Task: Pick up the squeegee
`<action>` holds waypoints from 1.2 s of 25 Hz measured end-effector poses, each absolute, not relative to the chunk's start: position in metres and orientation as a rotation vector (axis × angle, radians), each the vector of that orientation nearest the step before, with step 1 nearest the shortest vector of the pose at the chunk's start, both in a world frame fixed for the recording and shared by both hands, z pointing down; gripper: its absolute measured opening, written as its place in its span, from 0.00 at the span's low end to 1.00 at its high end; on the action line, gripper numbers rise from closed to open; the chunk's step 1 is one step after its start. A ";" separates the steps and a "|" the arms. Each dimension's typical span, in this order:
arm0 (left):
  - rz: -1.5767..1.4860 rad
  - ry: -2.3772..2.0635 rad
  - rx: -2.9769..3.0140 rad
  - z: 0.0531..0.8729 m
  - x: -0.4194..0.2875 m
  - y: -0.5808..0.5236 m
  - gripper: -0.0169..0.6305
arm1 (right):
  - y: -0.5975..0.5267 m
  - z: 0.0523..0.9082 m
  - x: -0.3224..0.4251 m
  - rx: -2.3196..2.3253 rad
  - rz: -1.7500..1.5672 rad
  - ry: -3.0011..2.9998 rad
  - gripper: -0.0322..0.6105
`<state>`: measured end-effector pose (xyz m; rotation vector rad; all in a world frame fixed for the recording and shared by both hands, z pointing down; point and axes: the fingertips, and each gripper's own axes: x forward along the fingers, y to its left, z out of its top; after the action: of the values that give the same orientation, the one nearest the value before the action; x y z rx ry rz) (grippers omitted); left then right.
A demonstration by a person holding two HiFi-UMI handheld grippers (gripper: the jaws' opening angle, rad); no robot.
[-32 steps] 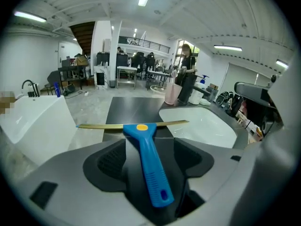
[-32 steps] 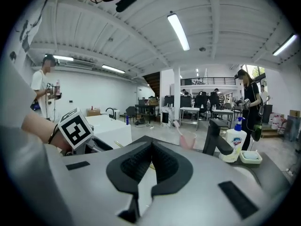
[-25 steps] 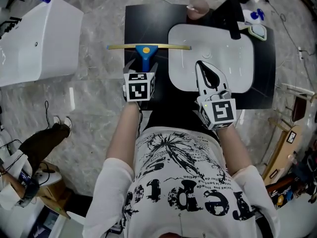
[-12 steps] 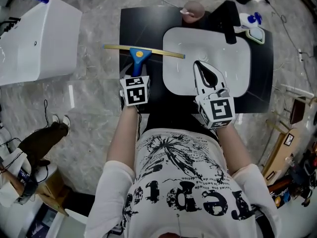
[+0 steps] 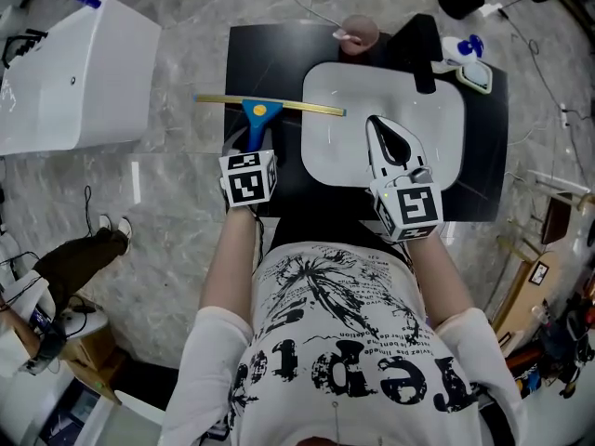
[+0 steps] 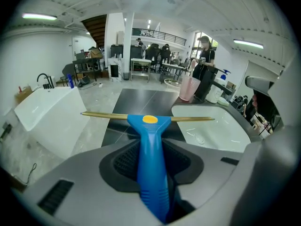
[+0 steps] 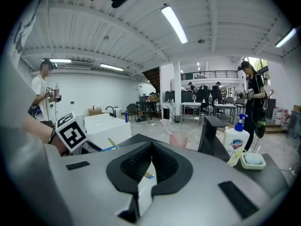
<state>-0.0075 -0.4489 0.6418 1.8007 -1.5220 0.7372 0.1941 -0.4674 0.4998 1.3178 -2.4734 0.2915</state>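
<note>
My left gripper (image 5: 251, 145) has its fingers (image 6: 117, 161) clamped on the blue handle of the squeegee (image 5: 262, 110). The brass-coloured blade lies crosswise just beyond the fingertips, over the black tabletop (image 5: 279, 45). I judge the grasp made and the lift in hand. Next comes a straight rise, blade level, clear of the sink (image 5: 325, 147) to the fingers' right. My right gripper (image 5: 376, 124) hangs over that sink, fingers together on nothing.

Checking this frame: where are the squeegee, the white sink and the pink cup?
squeegee (image 5: 260, 112), head view, blue head below the brass blade.
white sink (image 5: 327, 124), head view, bare left side of the basin.
pink cup (image 5: 359, 32), head view, its open top.
</note>
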 end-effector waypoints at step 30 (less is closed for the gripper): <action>0.130 -1.862 2.434 0.315 0.014 -0.447 0.24 | -0.439 0.316 0.216 1.448 -0.083 -2.700 0.07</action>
<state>0.0137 -0.4472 0.3148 2.4345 -1.8621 0.1304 0.2164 -0.4385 0.3164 1.4478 -2.7000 -0.0833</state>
